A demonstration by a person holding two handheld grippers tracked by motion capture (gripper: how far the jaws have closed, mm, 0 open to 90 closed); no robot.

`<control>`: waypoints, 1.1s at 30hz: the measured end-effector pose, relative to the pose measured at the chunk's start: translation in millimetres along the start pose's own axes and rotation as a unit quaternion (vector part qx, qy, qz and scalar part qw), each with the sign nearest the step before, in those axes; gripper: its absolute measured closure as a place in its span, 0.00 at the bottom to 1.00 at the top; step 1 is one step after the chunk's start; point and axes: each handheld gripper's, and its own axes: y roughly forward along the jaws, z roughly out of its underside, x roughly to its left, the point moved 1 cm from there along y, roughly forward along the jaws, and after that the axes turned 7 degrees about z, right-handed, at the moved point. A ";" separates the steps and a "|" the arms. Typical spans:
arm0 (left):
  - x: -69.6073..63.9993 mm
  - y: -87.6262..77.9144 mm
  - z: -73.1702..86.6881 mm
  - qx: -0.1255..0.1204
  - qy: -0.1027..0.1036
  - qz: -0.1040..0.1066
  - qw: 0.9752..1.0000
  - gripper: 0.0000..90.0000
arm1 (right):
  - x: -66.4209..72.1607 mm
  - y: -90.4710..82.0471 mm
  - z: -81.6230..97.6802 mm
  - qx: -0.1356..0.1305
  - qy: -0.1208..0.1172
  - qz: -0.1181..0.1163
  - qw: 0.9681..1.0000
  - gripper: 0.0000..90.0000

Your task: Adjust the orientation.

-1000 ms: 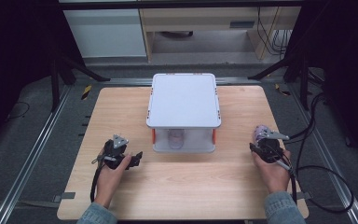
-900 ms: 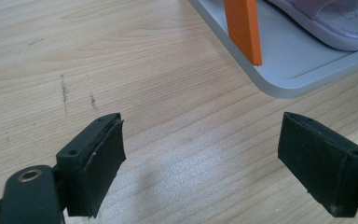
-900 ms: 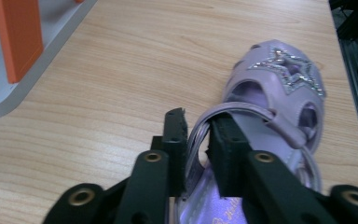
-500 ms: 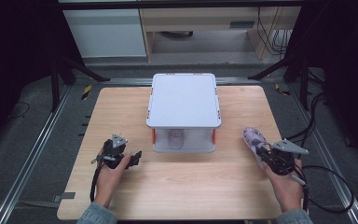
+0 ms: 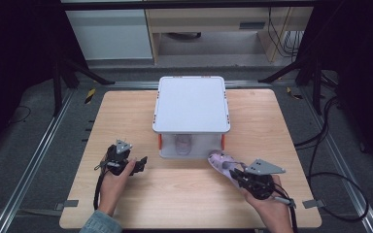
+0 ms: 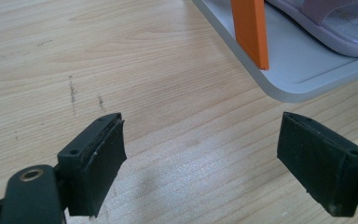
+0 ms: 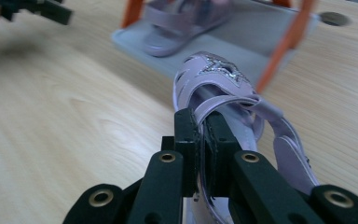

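A white-topped shelf rack (image 5: 191,104) with orange posts (image 6: 249,30) stands mid-table. On its lower shelf (image 7: 261,32) lies a lilac sandal (image 5: 183,144) (image 6: 335,23) (image 7: 177,23). My right gripper (image 5: 240,175) (image 7: 204,126) is shut on the side strap of a second lilac sandal (image 5: 222,161) (image 7: 214,88) with a glittery star. It holds that sandal just above the table, its toe toward the rack's front right corner. My left gripper (image 5: 138,164) (image 6: 200,158) rests open on the wood to the left of the rack's front, with nothing between its pads.
The wooden table (image 5: 126,111) has bare room to the left, right and front of the rack. Black cables (image 5: 330,160) trail off the table's right side. Dark floor and metal rails surround the table.
My right hand has carried the held sandal leftward from the table's right side to the rack's front right corner. The left hand has stayed put.
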 end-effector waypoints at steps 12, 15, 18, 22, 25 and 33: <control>0.3 0.4 0.0 0.000 0.000 0.000 1.000 0.16 | 41.6 22.4 -8.0 0.006 -0.029 -0.054 0.998 0.95; 0.6 0.3 0.0 0.000 -0.001 0.000 1.000 0.16 | 48.5 25.4 -6.8 0.010 -0.035 -0.063 0.997 0.95; 0.7 0.3 0.0 -0.001 -0.002 0.000 1.000 0.16 | 53.3 27.0 -5.1 0.013 -0.040 -0.070 0.997 0.95; 0.5 0.2 0.0 0.000 0.000 0.000 1.000 0.16 | 57.0 28.4 -2.4 0.017 -0.043 -0.076 0.996 0.95; 0.4 0.4 0.1 0.001 0.001 0.001 1.000 0.16 | 58.5 29.2 -1.1 0.021 -0.045 -0.081 0.996 0.95; 0.0 0.5 0.1 0.002 0.001 0.001 1.000 0.16 | 62.6 32.1 2.0 0.031 -0.050 -0.094 0.994 0.94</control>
